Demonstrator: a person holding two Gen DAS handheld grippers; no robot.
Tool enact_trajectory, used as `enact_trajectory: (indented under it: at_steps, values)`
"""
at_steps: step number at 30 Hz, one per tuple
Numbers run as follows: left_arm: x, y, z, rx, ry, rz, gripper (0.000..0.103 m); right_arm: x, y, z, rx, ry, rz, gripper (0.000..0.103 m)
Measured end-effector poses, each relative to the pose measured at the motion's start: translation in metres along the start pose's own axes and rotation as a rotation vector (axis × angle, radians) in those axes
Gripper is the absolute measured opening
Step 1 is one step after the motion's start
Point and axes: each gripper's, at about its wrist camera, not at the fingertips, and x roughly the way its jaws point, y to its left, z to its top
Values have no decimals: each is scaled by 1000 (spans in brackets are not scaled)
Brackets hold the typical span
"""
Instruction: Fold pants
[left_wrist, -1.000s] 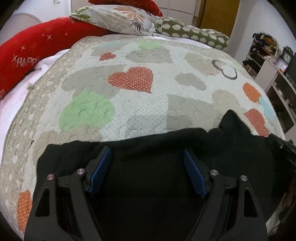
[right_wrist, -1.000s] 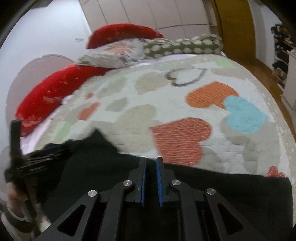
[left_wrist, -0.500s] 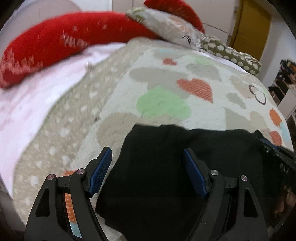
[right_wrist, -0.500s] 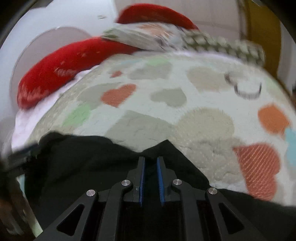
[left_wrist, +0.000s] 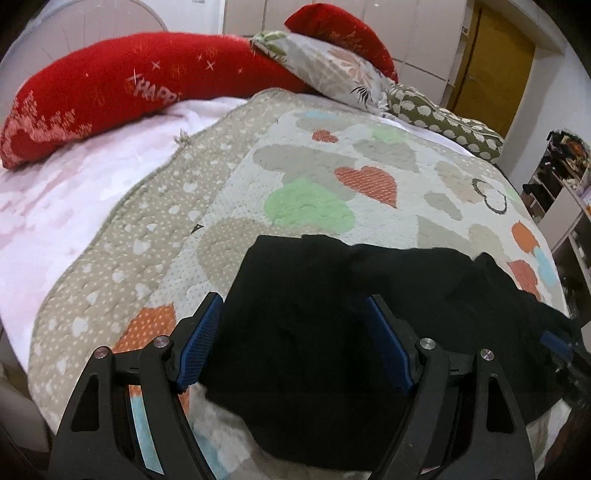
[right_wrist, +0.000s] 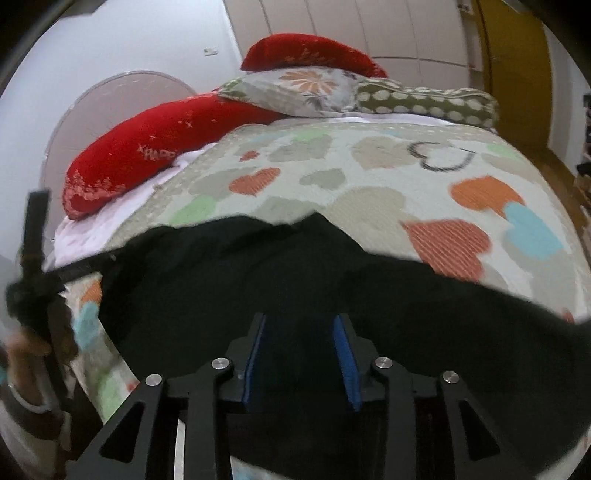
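Note:
Black pants (left_wrist: 332, 306) lie folded across the near edge of a heart-patterned quilt (left_wrist: 317, 173). My left gripper (left_wrist: 295, 328) is open above the pants' left end and holds nothing. In the right wrist view the pants (right_wrist: 258, 280) spread wide across the near part of the bed. My right gripper (right_wrist: 301, 343) is open over the cloth, its blue pads apart and empty. The left gripper's black frame (right_wrist: 37, 258) shows at the left edge of that view.
Red cushions (left_wrist: 110, 96), a floral pillow (left_wrist: 325, 70) and a dotted green bolster (left_wrist: 443, 118) lie at the head of the bed. A pink sheet (left_wrist: 55, 206) shows left of the quilt. Shelves (left_wrist: 561, 206) stand on the right, a yellow door (left_wrist: 487, 59) behind.
My right gripper was shut on the pants and has opened, letting them go. My left gripper stayed open and swung to the pants' left end.

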Motion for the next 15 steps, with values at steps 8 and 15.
enact_trajectory:
  at_steps: [8, 15]
  values:
    - [-35, -13, -8, 26, -43, -32, 80, 2, -15, -18, 67, 42, -24, 36]
    - [-41, -23, -19, 51, -44, -51, 80, -29, -16, -26, 54, -6, -65, 37]
